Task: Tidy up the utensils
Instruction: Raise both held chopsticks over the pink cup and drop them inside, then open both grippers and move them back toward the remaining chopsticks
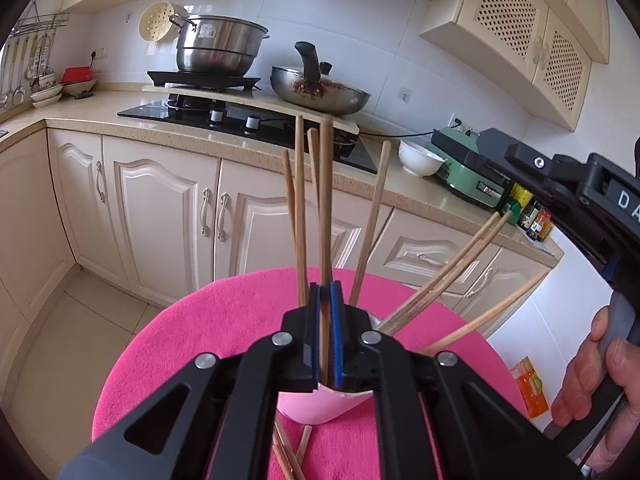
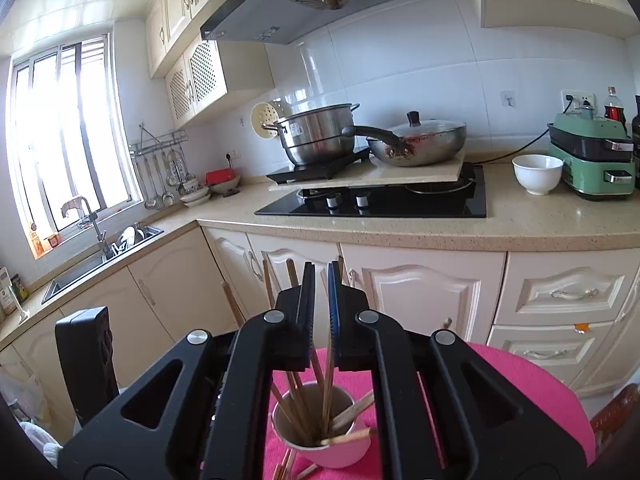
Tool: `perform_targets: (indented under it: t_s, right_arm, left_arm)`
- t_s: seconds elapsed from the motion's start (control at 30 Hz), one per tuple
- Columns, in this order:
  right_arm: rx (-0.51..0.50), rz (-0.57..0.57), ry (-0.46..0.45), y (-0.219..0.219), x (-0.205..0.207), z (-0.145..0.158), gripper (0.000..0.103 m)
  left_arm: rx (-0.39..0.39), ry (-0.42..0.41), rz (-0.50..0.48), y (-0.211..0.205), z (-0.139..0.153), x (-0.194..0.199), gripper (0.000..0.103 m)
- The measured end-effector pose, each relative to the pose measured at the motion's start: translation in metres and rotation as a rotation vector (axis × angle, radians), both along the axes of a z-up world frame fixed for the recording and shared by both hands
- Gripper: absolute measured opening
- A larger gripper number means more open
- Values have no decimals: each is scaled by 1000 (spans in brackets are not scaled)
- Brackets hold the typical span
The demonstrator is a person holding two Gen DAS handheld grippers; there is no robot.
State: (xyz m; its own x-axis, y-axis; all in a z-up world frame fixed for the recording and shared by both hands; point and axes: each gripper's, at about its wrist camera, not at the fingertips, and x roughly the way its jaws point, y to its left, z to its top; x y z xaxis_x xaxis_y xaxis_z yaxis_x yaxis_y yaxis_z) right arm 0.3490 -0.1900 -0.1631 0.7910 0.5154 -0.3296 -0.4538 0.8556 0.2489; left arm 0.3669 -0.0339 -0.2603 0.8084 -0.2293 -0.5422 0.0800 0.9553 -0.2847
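My left gripper (image 1: 325,286) is shut on one wooden chopstick (image 1: 326,200) that stands upright over a pink cup (image 1: 316,404). Several more chopsticks (image 1: 440,280) fan out of the cup. My right gripper (image 2: 320,268) hovers above the same cup (image 2: 332,452) with its jaws shut and nothing gripped. Chopsticks in the cup (image 2: 328,380) show through the narrow slit below the jaws. In the left wrist view the right gripper (image 1: 496,148) hangs at the upper right, held by a hand (image 1: 592,380). Loose chopsticks (image 1: 286,456) lie on the pink cloth (image 1: 192,340) in front of the cup.
The cup stands on a round table covered in pink cloth (image 2: 528,380). Behind it runs a counter with a hob (image 2: 380,200), a steel pot (image 2: 316,136), a pan (image 2: 420,140), a white bowl (image 2: 536,172) and a green appliance (image 2: 588,160). A sink (image 2: 100,256) is at the left.
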Motion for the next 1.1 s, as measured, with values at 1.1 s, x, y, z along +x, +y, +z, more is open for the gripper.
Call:
perform_targets:
  t_s: [1.1]
  right_arm:
    - [-96, -73, 147, 14, -97, -11, 8]
  left_arm:
    - [94, 115, -2, 25, 26, -90, 39]
